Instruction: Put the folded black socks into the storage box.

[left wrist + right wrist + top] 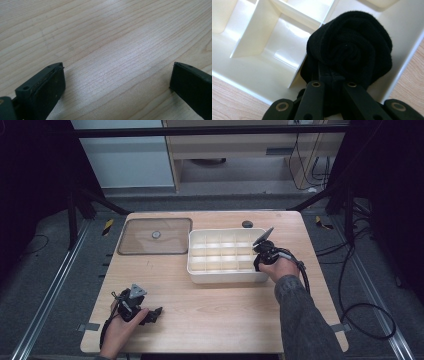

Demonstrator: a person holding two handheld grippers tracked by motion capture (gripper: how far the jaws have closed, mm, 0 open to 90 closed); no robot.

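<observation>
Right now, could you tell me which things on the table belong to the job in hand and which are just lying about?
In the job:
- rolled black cloth, clamped in the right gripper
- white divided tray, over a corner compartment of which the roll sits

Lying about:
- clear lid, flat left of the tray
- small dark round thing behind the tray
- left gripper, open on bare table

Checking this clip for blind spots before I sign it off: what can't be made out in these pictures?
- High view: the rolled black cloth stays hidden behind the right tongs and hand at the white divided tray.
- Right gripper view: the rolled black cloth covers the tong tips and the floor of its compartment.
- High view: the small round thing on the clear lid is too small to identify.
</observation>
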